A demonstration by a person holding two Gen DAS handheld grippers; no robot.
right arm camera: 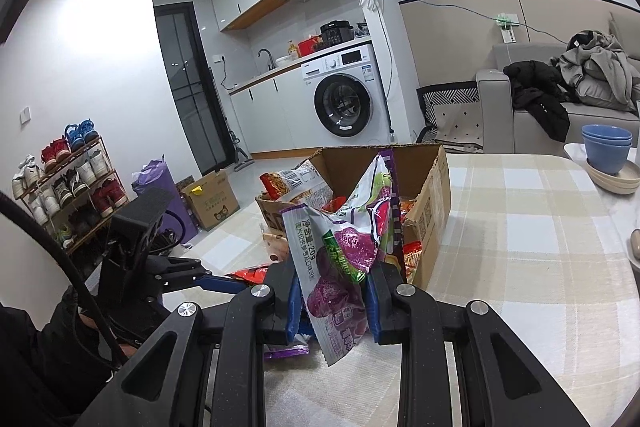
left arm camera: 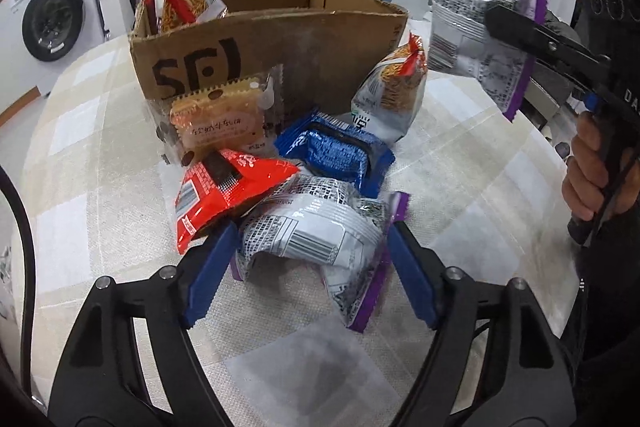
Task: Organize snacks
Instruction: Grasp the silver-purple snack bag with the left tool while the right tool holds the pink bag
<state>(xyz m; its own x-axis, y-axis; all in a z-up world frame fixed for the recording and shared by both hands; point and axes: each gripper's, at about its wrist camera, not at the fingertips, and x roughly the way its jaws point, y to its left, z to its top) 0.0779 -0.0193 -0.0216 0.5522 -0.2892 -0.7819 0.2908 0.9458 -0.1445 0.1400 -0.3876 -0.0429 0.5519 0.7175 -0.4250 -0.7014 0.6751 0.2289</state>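
Two purple packets in play | left gripper (left arm camera: 310, 269) jaws clamped on silver-purple packet (left arm camera: 316, 239) lying on surface (left arm camera: 460, 195) | red pack (left arm camera: 224, 187) and blue pack (left arm camera: 336, 155) just beyond | right gripper (right arm camera: 334, 301) jaws clenched on raised packet (right arm camera: 344, 251) | box (left arm camera: 280, 47) behind, noodle bag (left arm camera: 180, 3) inside.
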